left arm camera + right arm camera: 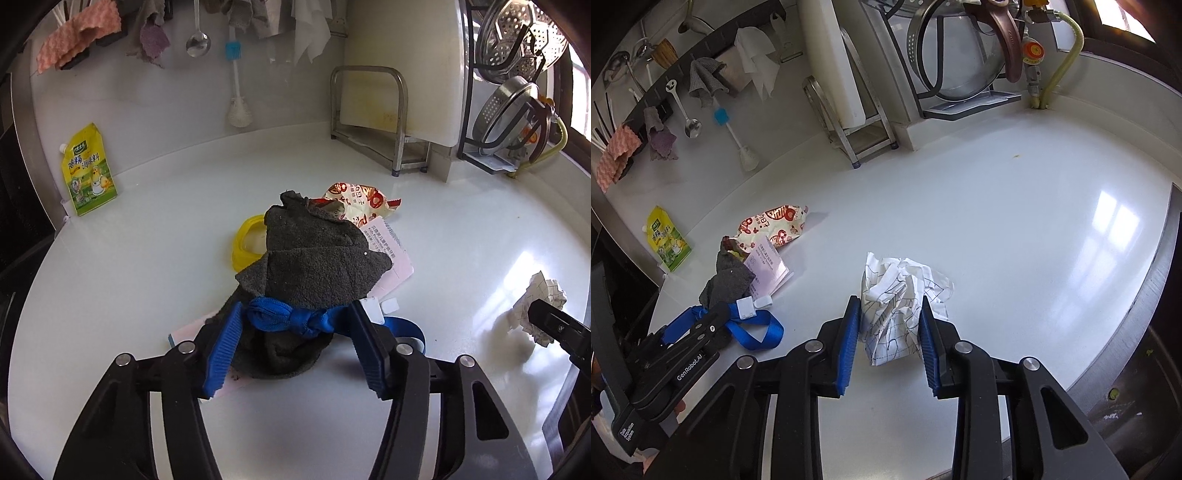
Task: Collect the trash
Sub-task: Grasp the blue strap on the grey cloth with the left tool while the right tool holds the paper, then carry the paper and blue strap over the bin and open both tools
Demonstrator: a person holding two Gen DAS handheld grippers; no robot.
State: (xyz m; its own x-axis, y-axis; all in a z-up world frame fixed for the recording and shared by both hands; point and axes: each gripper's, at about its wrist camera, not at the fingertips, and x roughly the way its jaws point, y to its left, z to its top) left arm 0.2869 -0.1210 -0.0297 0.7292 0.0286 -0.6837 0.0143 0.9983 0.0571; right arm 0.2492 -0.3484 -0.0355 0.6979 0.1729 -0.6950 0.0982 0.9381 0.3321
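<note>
On the white counter point(147, 258) lies a pile of trash. It holds a grey cloth point(317, 258) tied with a blue strap point(295, 319), a yellow plastic ring point(243, 240), a red-and-white snack wrapper point(364, 201) and a pink-white printed card point(397, 254). My left gripper point(295, 310) is shut on the cloth at the strap's knot, both blue pads against it. To the right is a crumpled white paper with black lines point(894, 291), and my right gripper point(890, 301) is shut on it, a pad pressing each side. The left gripper point(713, 321) also shows in the right wrist view.
A yellow seasoning pouch point(86, 173) leans on the back wall at left. A steel stand with a white cutting board point(369, 110) and a rack of steel strainers point(517, 107) stand at the back right. Cloths, a spoon and a brush hang above. The counter's front edge point(1160, 280) runs at right.
</note>
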